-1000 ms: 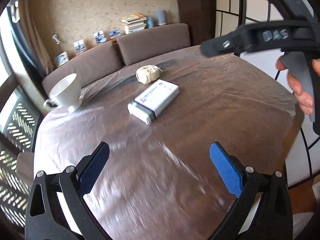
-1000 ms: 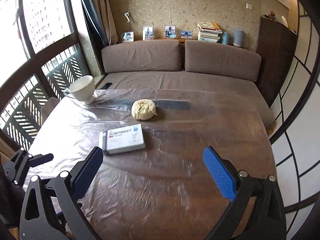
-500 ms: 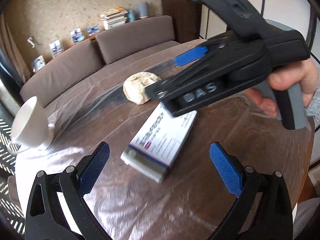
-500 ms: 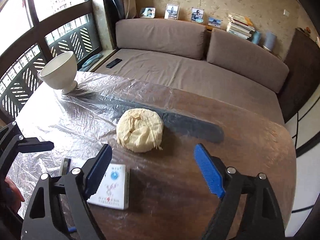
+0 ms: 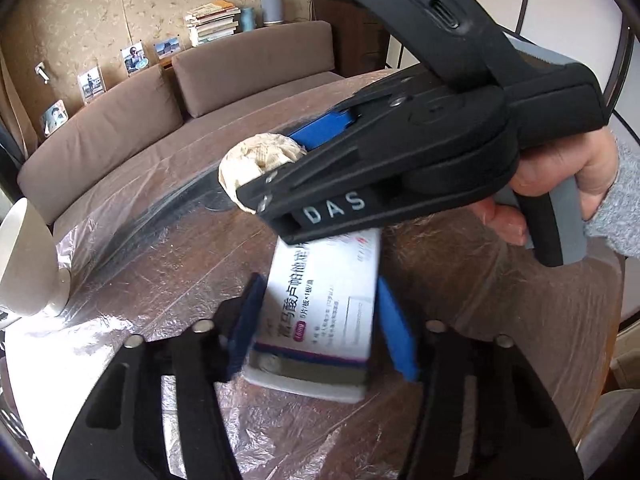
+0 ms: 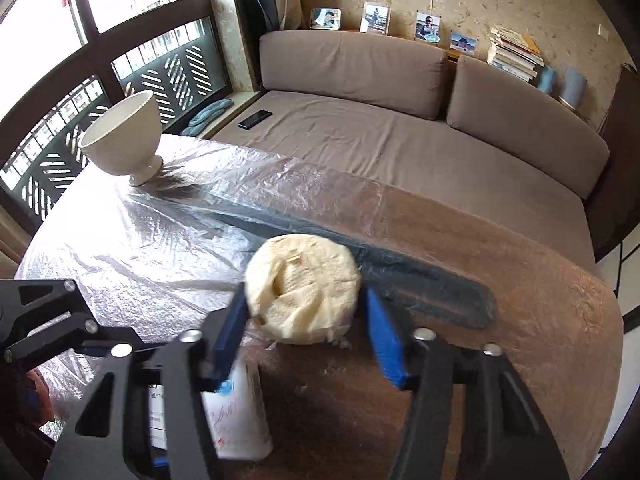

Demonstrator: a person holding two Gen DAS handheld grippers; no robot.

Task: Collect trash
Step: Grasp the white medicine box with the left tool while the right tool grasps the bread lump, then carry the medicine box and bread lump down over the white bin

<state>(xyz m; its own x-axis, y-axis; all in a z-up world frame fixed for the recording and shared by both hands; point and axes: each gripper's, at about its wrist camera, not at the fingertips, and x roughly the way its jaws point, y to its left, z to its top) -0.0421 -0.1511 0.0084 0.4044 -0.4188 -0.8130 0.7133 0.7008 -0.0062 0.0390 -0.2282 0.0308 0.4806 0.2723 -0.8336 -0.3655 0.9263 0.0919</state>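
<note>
**Both grippers low, jaws narrowed**

Left gripper (image 5: 320,320): blue pads against both sides of the box (image 5: 324,308). Right gripper (image 6: 306,330): pads flank the paper wad (image 6: 304,288), contact unclear; right hand (image 5: 560,196) wraps the handle.

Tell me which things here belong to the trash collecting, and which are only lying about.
For the job:
- medicine box, between the pads of the left hand-held gripper
- paper wad, between the pads of the right hand-held gripper

Lying about:
- white cup on the table
- remote on the sofa
- books
</note>
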